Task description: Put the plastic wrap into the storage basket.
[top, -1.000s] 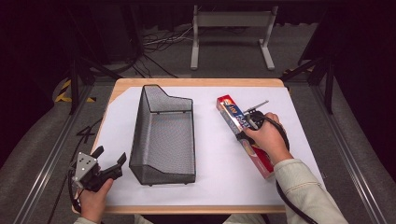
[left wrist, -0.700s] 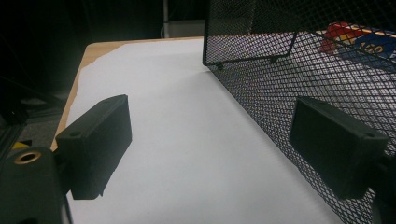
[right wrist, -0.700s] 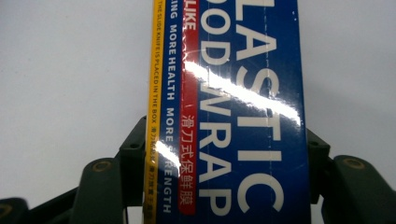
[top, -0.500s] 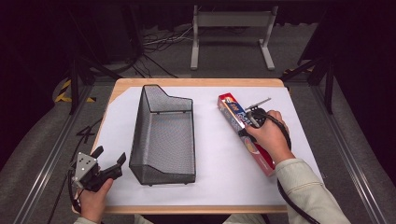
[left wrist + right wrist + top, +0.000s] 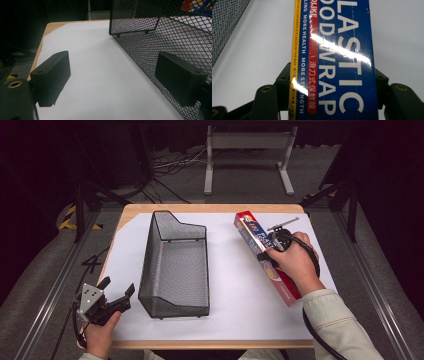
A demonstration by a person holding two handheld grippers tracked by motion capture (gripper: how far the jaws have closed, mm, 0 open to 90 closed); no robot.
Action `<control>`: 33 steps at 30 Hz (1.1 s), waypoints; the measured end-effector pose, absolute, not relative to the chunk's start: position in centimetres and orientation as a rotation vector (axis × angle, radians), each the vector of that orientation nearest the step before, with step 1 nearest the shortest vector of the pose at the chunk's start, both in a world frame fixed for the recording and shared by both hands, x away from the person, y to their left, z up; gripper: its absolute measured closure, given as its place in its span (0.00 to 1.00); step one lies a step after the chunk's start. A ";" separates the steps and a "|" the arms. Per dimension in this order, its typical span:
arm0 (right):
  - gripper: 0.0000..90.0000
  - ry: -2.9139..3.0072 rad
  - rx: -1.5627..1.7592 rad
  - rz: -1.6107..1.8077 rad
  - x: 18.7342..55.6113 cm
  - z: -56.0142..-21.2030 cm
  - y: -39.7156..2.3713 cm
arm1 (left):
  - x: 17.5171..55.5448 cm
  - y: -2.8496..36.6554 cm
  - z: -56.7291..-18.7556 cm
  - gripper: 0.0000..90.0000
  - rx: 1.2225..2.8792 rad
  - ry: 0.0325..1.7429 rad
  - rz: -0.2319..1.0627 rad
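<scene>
At the table's near left corner the left gripper (image 5: 119,296) rests in the person's hand with its jaws spread wide and nothing between them. In the left gripper view bare white paper (image 5: 100,75) runs away ahead of the jaws, with the wooden table edge (image 5: 47,30) off to one side. The wire mesh basket (image 5: 175,265) stands just beside the other jaw, close but not touching.

The basket sits left of centre on the paper, its long axis running from the near edge toward the far edge, tall end away from the person. Between its right wall and the box lies a broad strip of open paper (image 5: 235,280).

The plastic wrap box (image 5: 252,232) lies toward the right side, long and narrow, its long axis slanting: the far end points up and left toward the table's far edge, the near end down and right toward the person's sleeve. The right gripper (image 5: 272,251) is clamped across its width about mid-length; the right gripper view shows a jaw pressed against each long side of the box (image 5: 342,62). Paper stays free to the right of the box, up to the table's right edge.
</scene>
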State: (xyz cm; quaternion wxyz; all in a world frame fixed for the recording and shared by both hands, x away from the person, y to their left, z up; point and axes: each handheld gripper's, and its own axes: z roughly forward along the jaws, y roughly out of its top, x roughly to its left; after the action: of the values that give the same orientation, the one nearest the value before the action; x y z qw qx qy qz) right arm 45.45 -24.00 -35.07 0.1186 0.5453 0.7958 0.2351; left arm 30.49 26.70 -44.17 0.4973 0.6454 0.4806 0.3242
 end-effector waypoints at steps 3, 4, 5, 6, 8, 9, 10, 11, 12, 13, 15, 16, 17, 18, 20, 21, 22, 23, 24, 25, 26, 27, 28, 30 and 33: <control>0.44 2.316 1.604 0.688 45.2 -34.5 -23.9 | 30.5 26.7 -44.2 0.16 1.563 1.163 0.785; 0.44 2.314 1.602 0.688 45.0 -34.3 -23.8 | 30.5 26.7 -44.2 0.16 1.563 1.163 0.785; 0.44 2.310 1.606 0.691 44.9 -34.1 -23.7 | 30.5 26.7 -44.2 0.16 1.563 1.164 0.785; 0.44 2.310 1.606 0.691 44.9 -34.1 -23.7 | 30.5 26.7 -44.2 0.16 1.563 1.164 0.785; 0.44 2.305 1.606 0.708 44.7 -33.7 -23.6 | 30.5 26.7 -44.2 0.16 1.561 1.164 0.787; 0.44 2.300 1.605 0.720 44.5 -33.4 -23.6 | 30.5 26.7 -44.2 0.16 1.561 1.164 0.786; 0.44 2.293 1.601 0.727 44.4 -33.3 -23.4 | 30.5 26.7 -44.2 0.16 1.564 1.164 0.785; 0.44 2.287 1.600 0.730 44.3 -33.1 -23.3 | 30.5 26.7 -44.2 0.16 1.564 1.163 0.784; 0.44 2.283 1.601 0.733 44.2 -32.9 -23.1 | 30.5 26.6 -44.2 0.16 1.564 1.162 0.784; 0.44 2.279 1.600 0.735 44.1 -32.8 -22.9 | 30.5 26.6 -44.2 0.16 1.566 1.162 0.784; 0.44 2.284 1.595 0.740 43.9 -32.5 -22.5 | 30.5 26.6 -44.2 0.16 1.566 1.162 0.783; 0.44 2.291 1.594 0.738 43.8 -32.4 -22.3 | 30.5 26.6 -44.2 0.16 1.566 1.162 0.782; 0.44 2.291 1.594 0.738 43.8 -32.4 -22.3 | 30.5 26.6 -44.2 0.16 1.566 1.162 0.782; 0.44 2.296 1.588 0.746 43.6 -32.1 -21.7 | 30.5 26.6 -44.2 0.16 1.567 1.161 0.785; 0.44 2.305 1.579 0.753 43.4 -31.9 -21.1 | 30.5 26.6 -44.2 0.16 1.567 1.161 0.785; 0.44 2.308 1.577 0.757 43.3 -31.8 -20.8 | 30.5 26.6 -44.2 0.16 1.567 1.161 0.785; 0.44 2.313 1.571 0.758 43.2 -31.7 -20.6 | 30.5 26.6 -44.2 0.16 1.567 1.160 0.785; 0.44 2.314 1.566 0.763 43.1 -31.7 -20.2 | 30.5 26.6 -44.2 0.16 1.566 1.161 0.786; 0.44 2.314 1.566 0.763 43.1 -31.7 -20.2 | 30.5 26.6 -44.2 0.16 1.566 1.161 0.786; 0.44 2.316 1.565 0.764 43.0 -31.6 -19.9 | 30.5 26.6 -44.1 0.16 1.566 1.160 0.786; 0.44 2.314 1.568 0.767 42.9 -31.5 -19.4 | 30.5 26.7 -44.1 0.16 1.566 1.160 0.786; 0.44 2.319 1.563 0.771 42.8 -31.5 -19.2 | 30.5 26.7 -44.2 0.16 1.564 1.159 0.786; 0.44 2.319 1.566 0.772 42.7 -31.4 -18.8 | 30.5 26.7 -44.2 0.16 1.564 1.160 0.785; 0.44 2.330 1.557 0.782 42.5 -31.2 -18.2 | 30.5 26.7 -44.2 0.16 1.565 1.160 0.786; 0.44 2.352 1.560 0.806 42.2 -30.8 -16.9 | 30.5 26.7 -44.1 0.16 1.565 1.159 0.786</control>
State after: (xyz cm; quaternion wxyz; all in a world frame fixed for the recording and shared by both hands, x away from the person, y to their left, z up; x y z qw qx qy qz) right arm 42.16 -16.95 -30.77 0.1028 0.5286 0.7971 0.2731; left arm 30.50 26.66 -44.12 0.4975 0.6465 0.4787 0.3247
